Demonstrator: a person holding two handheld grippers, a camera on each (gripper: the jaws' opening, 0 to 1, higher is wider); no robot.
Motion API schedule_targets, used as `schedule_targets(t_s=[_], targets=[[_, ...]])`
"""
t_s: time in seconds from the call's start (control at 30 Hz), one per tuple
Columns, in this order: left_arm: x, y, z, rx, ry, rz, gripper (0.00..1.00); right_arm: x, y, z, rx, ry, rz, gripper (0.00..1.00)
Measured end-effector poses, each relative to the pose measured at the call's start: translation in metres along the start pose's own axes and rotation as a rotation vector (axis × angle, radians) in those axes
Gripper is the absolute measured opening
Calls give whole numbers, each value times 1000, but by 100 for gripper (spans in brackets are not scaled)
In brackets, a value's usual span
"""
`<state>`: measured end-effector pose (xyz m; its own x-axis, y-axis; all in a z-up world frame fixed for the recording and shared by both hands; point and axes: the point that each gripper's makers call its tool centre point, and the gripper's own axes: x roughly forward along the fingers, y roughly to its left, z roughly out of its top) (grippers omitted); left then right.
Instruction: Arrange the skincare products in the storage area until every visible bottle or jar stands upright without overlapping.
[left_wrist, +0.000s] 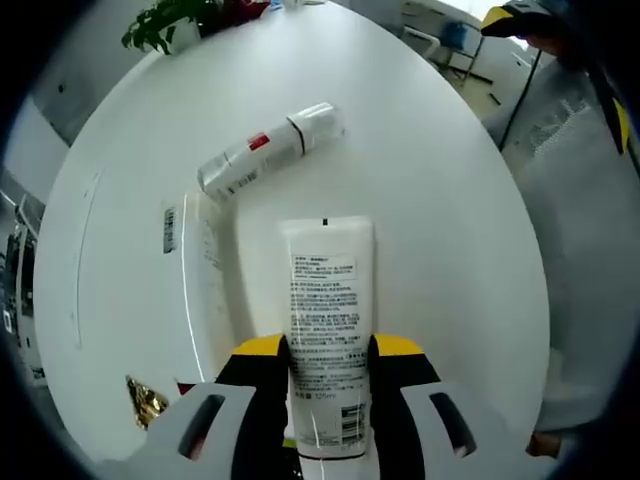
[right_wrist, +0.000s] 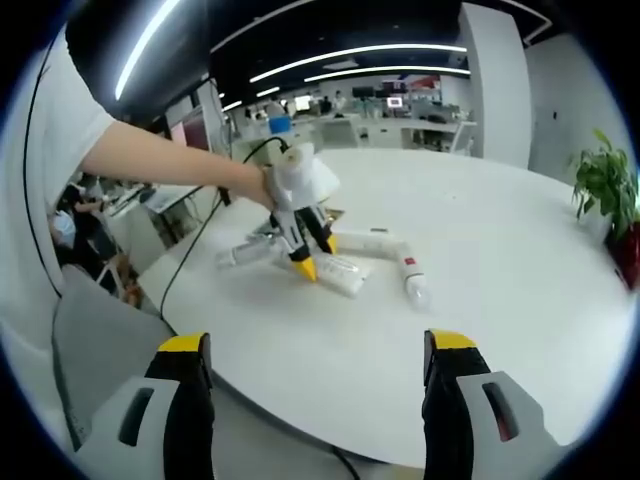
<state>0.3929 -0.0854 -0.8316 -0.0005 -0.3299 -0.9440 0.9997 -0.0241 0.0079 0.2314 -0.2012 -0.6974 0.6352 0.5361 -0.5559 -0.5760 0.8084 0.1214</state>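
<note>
Left tool (left_wrist: 328, 365) clamps white tube (left_wrist: 326, 320), print unreadable; right tool (right_wrist: 318, 365) gapes empty

In the left gripper view, the lower end of the tube (left_wrist: 325, 330) is cut off by the bottom edge, and its flanks are covered where the left gripper (left_wrist: 326, 352) closes on it. The print on the tube is too small to be read. A gold object (left_wrist: 146, 402) is partly hidden behind the gripper body and cannot be identified. The bottle (left_wrist: 270, 148) label is blurred. A clear item (left_wrist: 205, 270) beside the tube is barely made out against the table (left_wrist: 450, 230).

In the right gripper view, the tube (right_wrist: 342, 274) is largely covered by the left gripper (right_wrist: 312, 255). The plant (right_wrist: 606, 190) is cut by the right edge.
</note>
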Motion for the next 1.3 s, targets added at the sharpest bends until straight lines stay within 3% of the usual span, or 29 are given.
schedule_targets(t_s=[0.07, 0.23, 0.43, 0.67, 0.87, 0.97, 1.07, 1.17, 1.23, 1.3], targets=[[-4, 0, 2, -17, -18, -3, 28, 0, 0, 0, -3, 1, 1, 86], [-19, -4, 15, -122, -125, -24, 28, 1, 0, 1, 2, -4, 6, 87], [-32, -9, 19, -185, -194, -29, 27, 1, 1, 1, -7, -5, 6, 87], [-62, -27, 56, -329, -405, -109, 27, 1, 1, 4, -20, -14, 8, 86], [-83, -41, 75, -397, -551, -185, 27, 0, 2, 9, 12, -34, 26, 87], [-94, -48, 83, -451, -645, -236, 27, -1, 7, 17, 49, -72, 76, 86], [-101, -55, 86, -477, -700, -284, 27, -1, 8, 32, 108, -131, 142, 81], [-112, -70, 93, -490, -760, -339, 26, -8, 15, 54, 149, -207, 282, 72], [-118, -75, 97, -495, -791, -358, 26, -9, 7, 69, 133, -261, 274, 76], [-129, -82, 102, -494, -845, -387, 26, -9, 5, 75, 125, -267, 287, 77]])
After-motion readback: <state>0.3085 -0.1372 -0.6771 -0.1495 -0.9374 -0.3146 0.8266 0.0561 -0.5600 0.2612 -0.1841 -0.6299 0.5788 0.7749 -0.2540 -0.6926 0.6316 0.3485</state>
